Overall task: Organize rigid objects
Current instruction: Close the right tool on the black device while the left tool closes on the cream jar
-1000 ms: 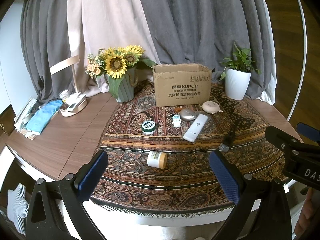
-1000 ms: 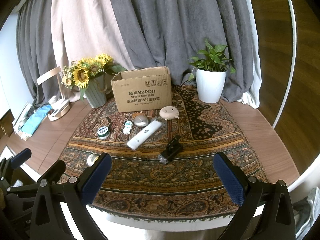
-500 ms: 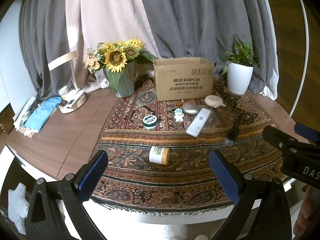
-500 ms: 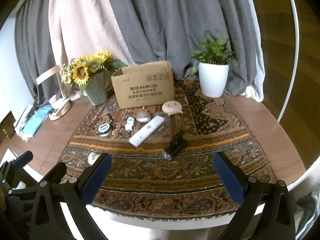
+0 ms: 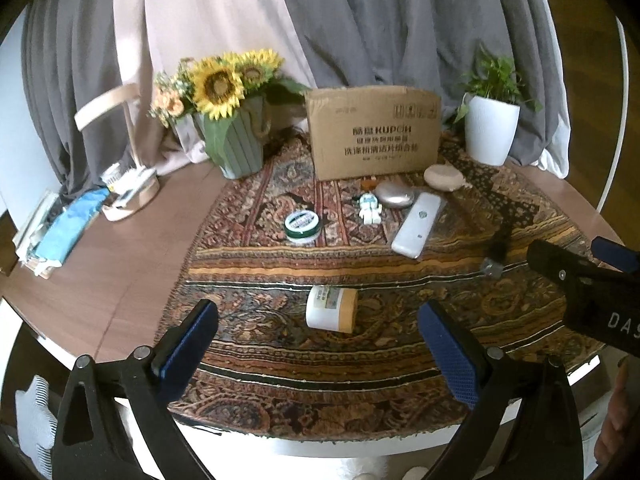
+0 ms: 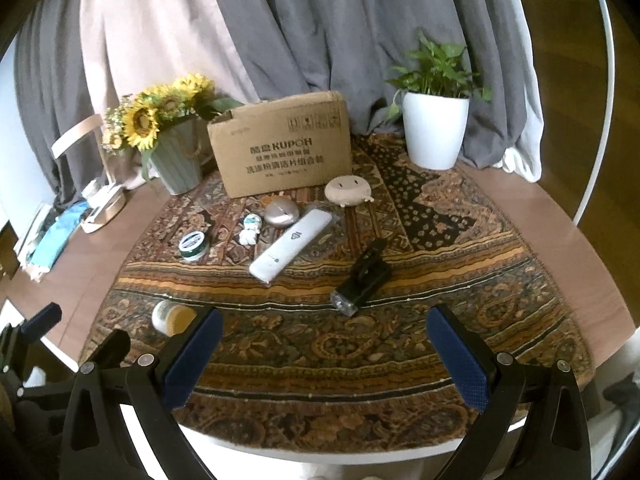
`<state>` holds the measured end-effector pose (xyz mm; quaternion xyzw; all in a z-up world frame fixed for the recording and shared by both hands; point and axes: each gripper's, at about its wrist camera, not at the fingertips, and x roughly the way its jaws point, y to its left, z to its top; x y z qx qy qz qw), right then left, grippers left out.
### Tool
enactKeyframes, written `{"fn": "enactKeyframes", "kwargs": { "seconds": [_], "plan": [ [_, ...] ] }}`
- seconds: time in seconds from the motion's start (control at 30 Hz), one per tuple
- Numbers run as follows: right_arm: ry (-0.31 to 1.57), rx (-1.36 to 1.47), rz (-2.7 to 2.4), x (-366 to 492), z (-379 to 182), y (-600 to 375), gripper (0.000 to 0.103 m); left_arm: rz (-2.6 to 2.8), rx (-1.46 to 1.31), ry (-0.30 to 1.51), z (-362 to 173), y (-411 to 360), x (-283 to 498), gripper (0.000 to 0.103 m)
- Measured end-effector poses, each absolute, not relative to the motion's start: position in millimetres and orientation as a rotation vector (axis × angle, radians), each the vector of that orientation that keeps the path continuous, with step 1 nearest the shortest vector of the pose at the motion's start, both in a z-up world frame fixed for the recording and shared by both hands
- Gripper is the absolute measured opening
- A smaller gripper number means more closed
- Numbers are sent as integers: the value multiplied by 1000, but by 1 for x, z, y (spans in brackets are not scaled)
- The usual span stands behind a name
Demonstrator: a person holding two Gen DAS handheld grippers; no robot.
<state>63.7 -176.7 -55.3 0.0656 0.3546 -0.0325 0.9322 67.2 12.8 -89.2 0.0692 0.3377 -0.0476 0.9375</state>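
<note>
Round wooden counter (image 5: 120, 272) covered in part by a patterned rug (image 5: 400, 360). Both tools hover over the near edge, fingers spread wide apart and holding nothing: the left hand-held gripper (image 5: 320, 344) in its own view, the right hand-held gripper (image 6: 324, 352) in its own.

Far centre: an open cardboard box (image 5: 374, 132), upright on the rug. Left of it, a grey-green vase of sunflowers (image 5: 236, 148); right of it, a white pot with a green plant (image 5: 490, 132).

Just near the box, a loose cluster: a beige round object (image 6: 347, 191), a silver oval object (image 6: 282, 212), a small white figurine (image 6: 251, 229), and a long white remote (image 6: 291, 245) lying diagonally. Left of the cluster, a green-lidded tin (image 5: 302, 227).

Near the left hand-held gripper, a white jar with a tan lid (image 5: 332, 308), lying on its side. Right of centre, a black flashlight-like object (image 6: 362, 278), lying flat, lens toward the near edge.

Far left, off the rug: a blue cloth (image 5: 68, 228) and a small wooden stand with items (image 5: 130, 196).
</note>
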Motion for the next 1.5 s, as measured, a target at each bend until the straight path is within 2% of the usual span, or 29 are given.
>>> {"fn": "enactKeyframes", "kwargs": {
  "seconds": [0.27, 0.37, 0.73, 1.03, 1.13, 1.43, 1.5],
  "plan": [
    [737, 123, -125, 90, -86, -174, 101, -107, 154, 740, -123, 16, 98, 94],
    [739, 130, -151, 99, -96, -175, 98, -108, 142, 755, -133, 17, 108, 89],
    [758, 233, -280, 137, -122, -192, 83, -124, 95, 804, -154, 14, 129, 74],
    [799, 291, -340, 162, -140, -200, 61, -126, 88, 833, -164, 10, 143, 55],
    [821, 290, -344, 166, -146, -201, 50, -136, 96, 841, -166, 8, 144, 50],
    [851, 242, -299, 167, -148, -199, 39, -148, 75, 861, -173, 5, 150, 45],
    [858, 242, -278, 166, -147, -200, 33, -157, 78, 859, -173, 4, 150, 45]
  ]
}}
